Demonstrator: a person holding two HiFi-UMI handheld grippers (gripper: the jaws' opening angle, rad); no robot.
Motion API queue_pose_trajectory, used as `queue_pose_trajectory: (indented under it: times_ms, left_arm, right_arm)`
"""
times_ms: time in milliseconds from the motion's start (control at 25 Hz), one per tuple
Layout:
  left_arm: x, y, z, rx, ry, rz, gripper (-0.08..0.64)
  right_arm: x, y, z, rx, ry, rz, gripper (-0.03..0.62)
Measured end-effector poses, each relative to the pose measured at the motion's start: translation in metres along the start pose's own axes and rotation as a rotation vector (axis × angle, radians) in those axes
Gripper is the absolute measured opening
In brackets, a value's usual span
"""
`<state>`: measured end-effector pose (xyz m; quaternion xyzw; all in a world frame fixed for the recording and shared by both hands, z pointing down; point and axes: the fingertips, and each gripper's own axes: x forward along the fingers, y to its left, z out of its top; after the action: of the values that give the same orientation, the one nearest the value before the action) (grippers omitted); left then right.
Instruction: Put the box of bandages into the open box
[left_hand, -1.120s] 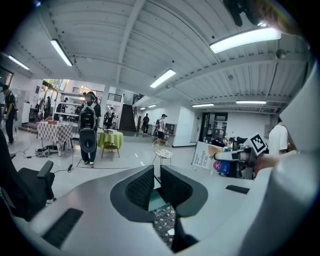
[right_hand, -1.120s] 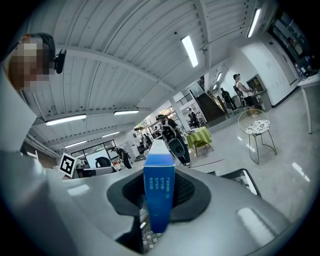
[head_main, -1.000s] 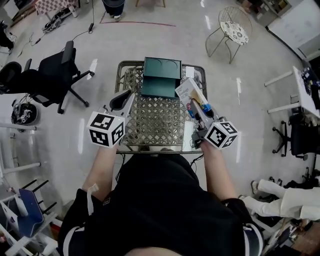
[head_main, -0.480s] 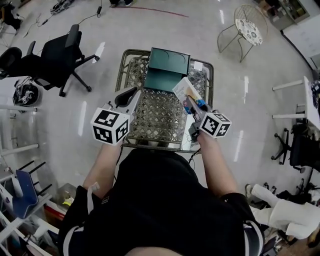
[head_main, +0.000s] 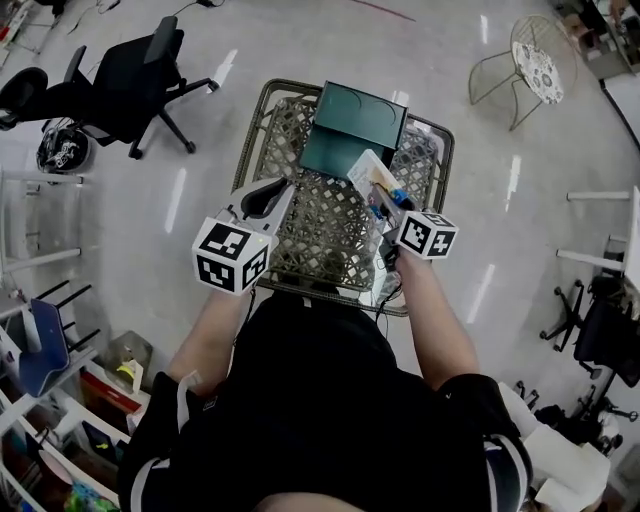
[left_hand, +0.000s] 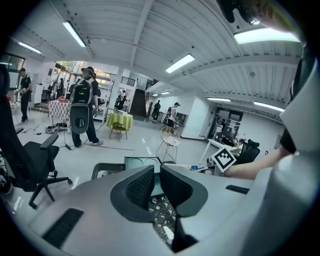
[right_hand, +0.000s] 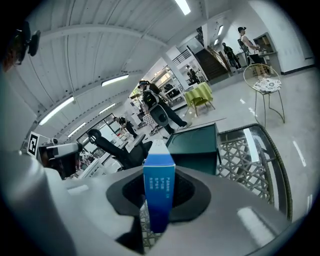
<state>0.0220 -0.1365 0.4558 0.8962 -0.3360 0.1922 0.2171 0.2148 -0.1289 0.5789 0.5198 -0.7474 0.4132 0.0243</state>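
The dark green open box (head_main: 355, 130) sits at the far end of the lattice-topped table (head_main: 320, 240), its lid raised behind it. My right gripper (head_main: 383, 205) is shut on the white and blue bandage box (head_main: 370, 175) and holds it in the air just in front of the open box's right corner. In the right gripper view the bandage box (right_hand: 159, 190) stands upright between the pads, with the green box (right_hand: 195, 145) beyond. My left gripper (head_main: 264, 196) hovers over the table's left edge, jaws close together with nothing between them (left_hand: 156, 185).
A black office chair (head_main: 130, 75) stands to the left of the table and a round wire chair (head_main: 540, 65) at the far right. Shelves and bins (head_main: 60, 400) crowd the near left. People stand far off across the hall (left_hand: 82, 110).
My right gripper has carried the bandage box leftward, closer to the green box's front. The left gripper has stayed by the table's left edge. The head view has shifted.
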Motion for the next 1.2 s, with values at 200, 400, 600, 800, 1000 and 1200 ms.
queue_pose_trajectory:
  times_ms: [200, 400, 600, 800, 1000, 1200]
  left_arm:
    - [0.012, 0.011, -0.009, -0.023, 0.023, 0.028, 0.041]
    - [0.024, 0.021, -0.025, -0.064, 0.051, 0.029, 0.041]
    - [0.033, 0.031, -0.042, -0.101, 0.071, 0.036, 0.041]
    - [0.035, 0.041, -0.051, -0.131, 0.080, 0.048, 0.040]
    - [0.034, 0.045, -0.057, -0.146, 0.083, 0.043, 0.040]
    - [0.032, 0.049, -0.058, -0.147, 0.083, 0.035, 0.038]
  right_arm:
    - [0.034, -0.016, -0.002, -0.029, 0.071, 0.005, 0.089]
    - [0.075, -0.029, -0.007, -0.091, 0.161, -0.027, 0.089]
    - [0.109, -0.032, -0.021, -0.110, 0.247, -0.028, 0.091]
    - [0.139, -0.032, -0.033, -0.125, 0.323, -0.049, 0.091]
    - [0.158, -0.033, -0.044, -0.165, 0.370, -0.067, 0.099]
    - [0.147, -0.041, -0.042, -0.179, 0.386, -0.129, 0.140]
